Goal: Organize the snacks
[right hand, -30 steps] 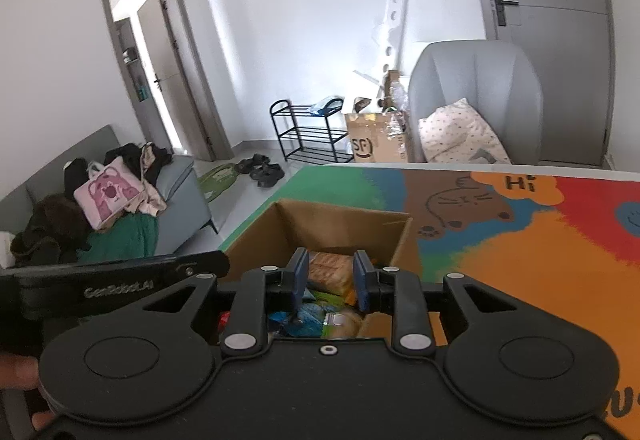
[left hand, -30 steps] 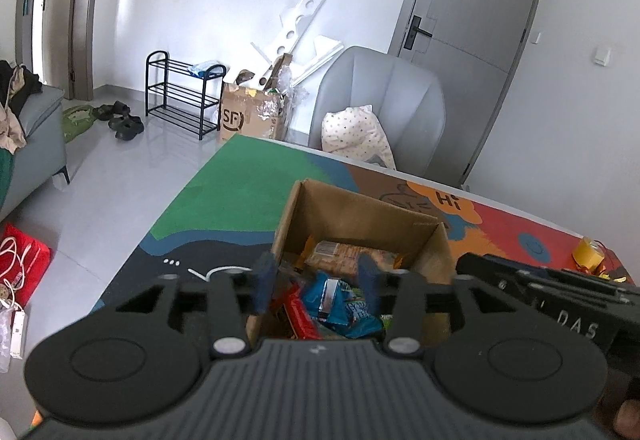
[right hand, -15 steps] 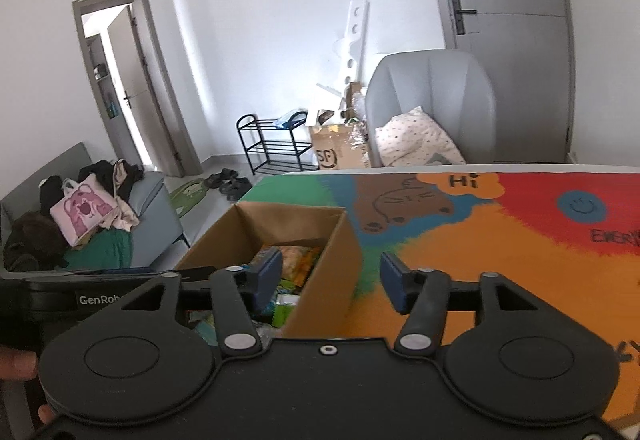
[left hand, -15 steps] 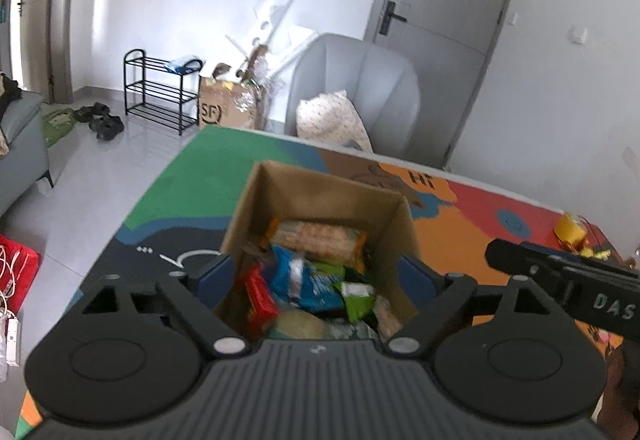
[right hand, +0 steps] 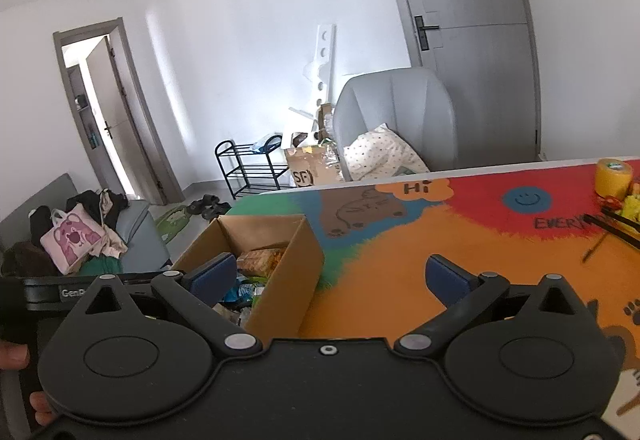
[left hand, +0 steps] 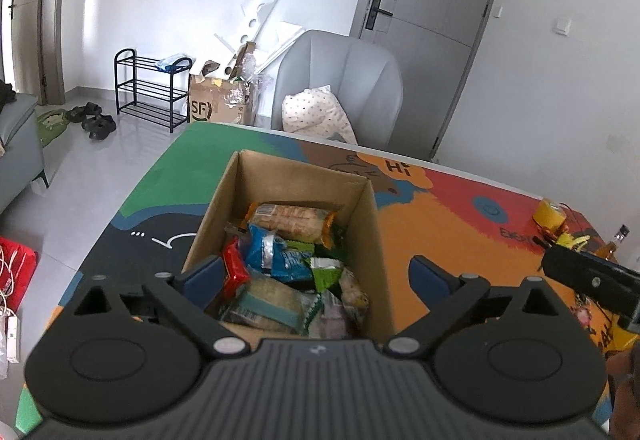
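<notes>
The cardboard box (left hand: 296, 240) sits mid-frame on the colourful table mat (left hand: 460, 240), packed with snack packets (left hand: 280, 260). The left gripper (left hand: 316, 278) has just been opening; its jaws stand wide apart astride the box, pressing nothing. The right gripper (right hand: 332, 276), likewise just opened, holds nothing, the box's right wall between its fingers. A yellow tape roll (right hand: 614, 178) stands at far right, a grey chair (left hand: 340, 88) beyond the table.

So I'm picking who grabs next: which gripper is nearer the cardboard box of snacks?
Left. The left gripper hangs open right over the cardboard box, its jaws just opened, nothing between them. The right gripper, also open and empty, sits off the box's right side, over the mat.
</notes>
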`<act>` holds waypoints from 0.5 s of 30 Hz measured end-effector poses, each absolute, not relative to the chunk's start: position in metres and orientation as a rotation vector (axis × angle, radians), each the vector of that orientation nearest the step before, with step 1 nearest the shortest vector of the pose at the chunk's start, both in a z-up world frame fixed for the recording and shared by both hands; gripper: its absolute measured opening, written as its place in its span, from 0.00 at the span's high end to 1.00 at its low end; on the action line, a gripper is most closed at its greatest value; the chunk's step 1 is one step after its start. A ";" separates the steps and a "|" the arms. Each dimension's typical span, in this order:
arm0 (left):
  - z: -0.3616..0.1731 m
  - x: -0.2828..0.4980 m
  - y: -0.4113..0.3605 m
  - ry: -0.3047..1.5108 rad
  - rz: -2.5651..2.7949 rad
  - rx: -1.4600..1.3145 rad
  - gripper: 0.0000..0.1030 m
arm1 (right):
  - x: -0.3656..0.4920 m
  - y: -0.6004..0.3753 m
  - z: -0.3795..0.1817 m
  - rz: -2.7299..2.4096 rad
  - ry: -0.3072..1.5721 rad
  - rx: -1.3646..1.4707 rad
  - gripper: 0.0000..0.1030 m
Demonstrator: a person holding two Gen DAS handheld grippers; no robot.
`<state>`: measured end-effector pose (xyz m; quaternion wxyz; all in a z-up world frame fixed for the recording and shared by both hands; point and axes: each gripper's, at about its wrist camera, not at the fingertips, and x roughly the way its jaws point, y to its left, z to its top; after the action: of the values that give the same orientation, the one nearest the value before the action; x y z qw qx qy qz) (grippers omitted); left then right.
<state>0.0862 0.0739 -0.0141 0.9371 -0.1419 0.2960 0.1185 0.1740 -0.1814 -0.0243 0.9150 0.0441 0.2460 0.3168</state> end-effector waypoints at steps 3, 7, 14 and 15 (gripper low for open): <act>-0.009 0.078 0.065 0.595 0.243 -0.268 0.00 | 0.168 -0.188 -0.024 0.635 0.505 0.095 0.00; -0.004 0.070 0.055 0.599 0.224 -0.248 0.00 | 0.160 -0.196 -0.022 0.618 0.500 0.096 0.00; 0.004 0.057 0.042 0.595 0.202 -0.214 0.00 | 0.145 -0.214 -0.016 0.587 0.517 0.090 0.00; 0.004 0.056 0.041 0.597 0.196 -0.213 0.00 | 0.143 -0.217 -0.014 0.582 0.515 0.091 0.00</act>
<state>0.0556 0.0408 0.0042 0.9455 -0.1047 0.2929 0.0964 0.1429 -0.2169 -0.0140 0.9244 0.0443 0.2509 0.2838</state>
